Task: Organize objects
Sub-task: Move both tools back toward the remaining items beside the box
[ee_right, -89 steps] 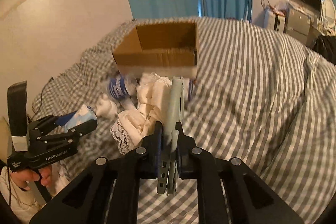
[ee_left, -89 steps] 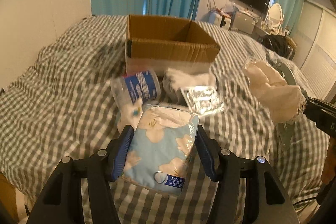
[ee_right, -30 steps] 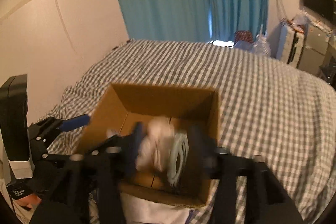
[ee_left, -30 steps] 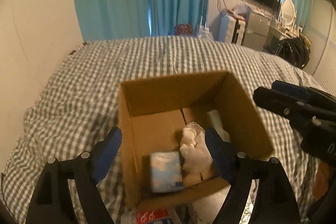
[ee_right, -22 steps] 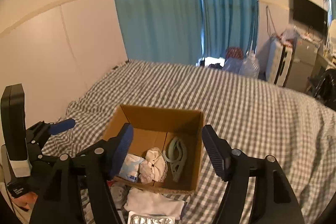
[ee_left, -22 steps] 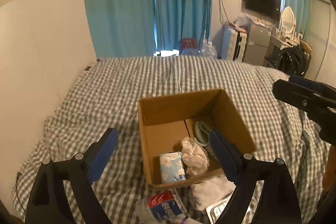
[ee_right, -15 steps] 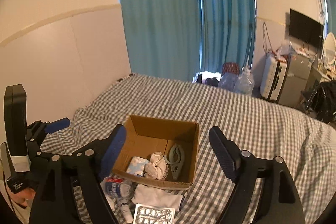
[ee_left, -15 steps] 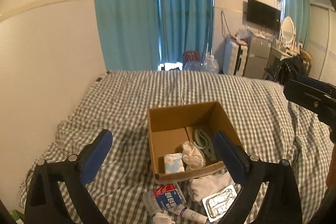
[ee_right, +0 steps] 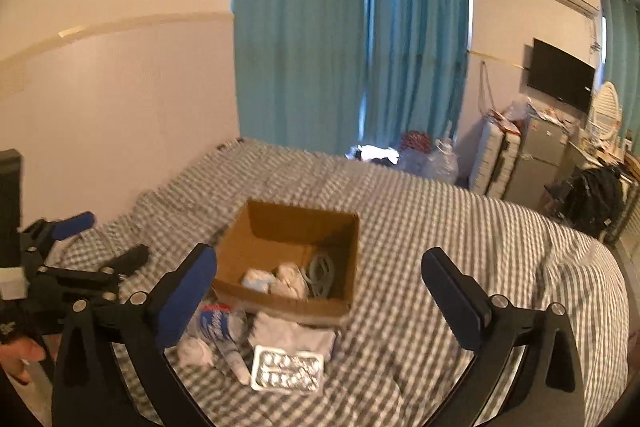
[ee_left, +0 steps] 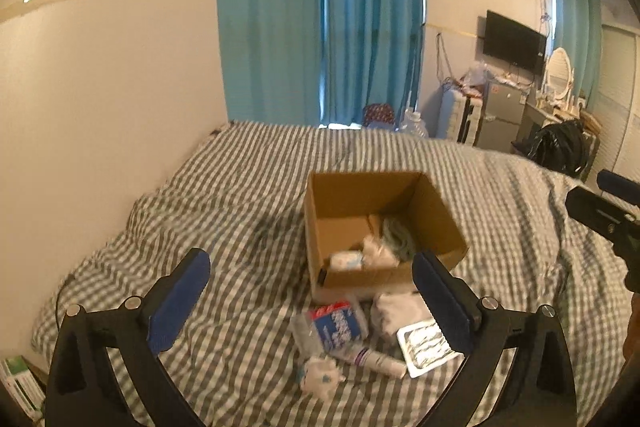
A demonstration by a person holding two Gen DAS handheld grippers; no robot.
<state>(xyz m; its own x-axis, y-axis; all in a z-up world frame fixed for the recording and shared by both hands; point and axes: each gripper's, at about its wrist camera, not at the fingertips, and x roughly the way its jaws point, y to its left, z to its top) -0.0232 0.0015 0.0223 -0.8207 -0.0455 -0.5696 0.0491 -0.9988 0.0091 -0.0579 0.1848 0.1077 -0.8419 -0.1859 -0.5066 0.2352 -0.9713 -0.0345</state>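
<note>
An open cardboard box (ee_left: 440, 223) (ee_right: 240, 259) stands on the checked bed. Inside lie a blue-white tissue pack (ee_left: 346, 261) (ee_right: 256, 279), a white lace cloth (ee_left: 378, 251) (ee_right: 291, 279) and a grey-green hanger (ee_left: 400, 239) (ee_right: 320, 275). In front of the box lie a plastic bottle (ee_left: 338, 321) (ee_right: 218, 323), a folded white cloth (ee_left: 396, 307) (ee_right: 292, 337), a foil blister pack (ee_left: 426, 343) (ee_right: 286, 373), a tube (ee_left: 372, 357) (ee_right: 236, 361) and a crumpled white wad (ee_left: 320, 377) (ee_right: 194, 351). My left gripper (ee_left: 312, 311) and right gripper (ee_right: 320, 307) are wide open and empty, held high and back from the box.
A cream wall runs along the bed's left side. Blue curtains hang behind the bed. Water jugs, a suitcase, a small fridge (ee_left: 502, 115) and a wall TV stand at the back right. The other gripper shows at each view's edge (ee_right: 60, 267).
Both grippers let their objects go into the box, opened wide, and pulled up and back. The box and the loose items look smaller and farther than before.
</note>
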